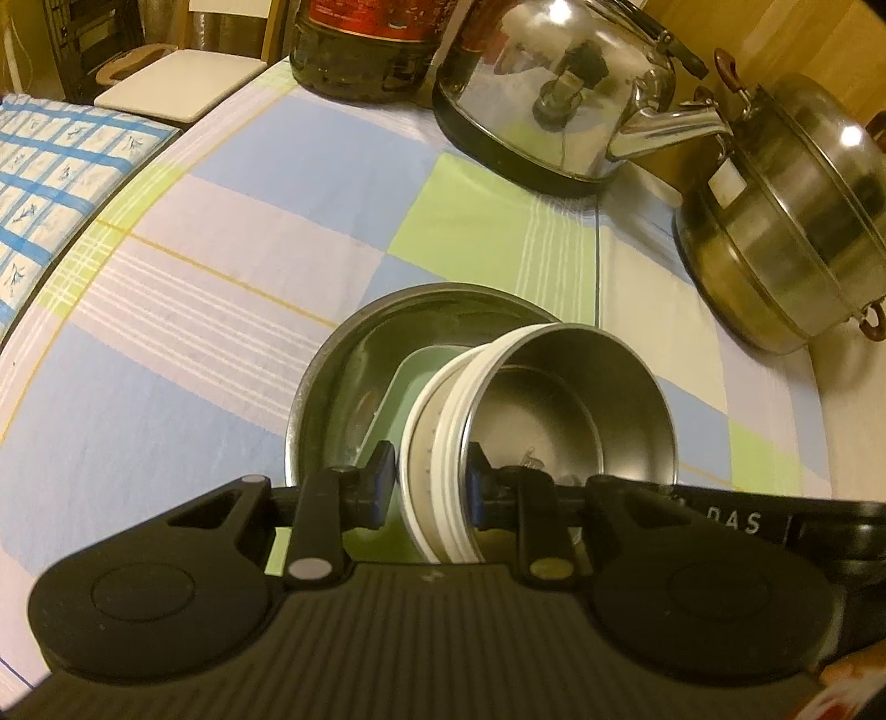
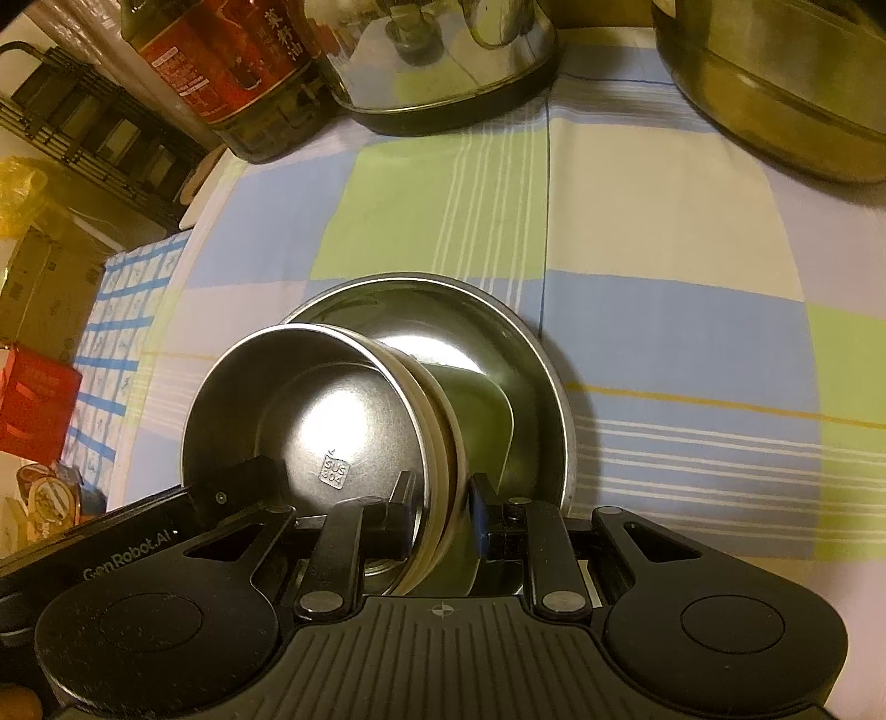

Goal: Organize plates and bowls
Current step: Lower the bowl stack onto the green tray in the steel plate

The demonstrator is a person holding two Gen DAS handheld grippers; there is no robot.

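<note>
A small steel bowl with a white outer band sits inside a pale green dish, which lies in a wide steel plate on the checked tablecloth. My left gripper is shut on the bowl's near left rim. In the right wrist view the same bowl shows a stamped mark inside, with the green dish and the steel plate behind it. My right gripper is shut on the bowl's near right rim. The left gripper's body shows at the lower left of that view.
A steel kettle and a dark oil bottle stand at the far side of the table. A lidded steel pot stands at the right. The table edge runs at the left, with a blue checked cushion beyond.
</note>
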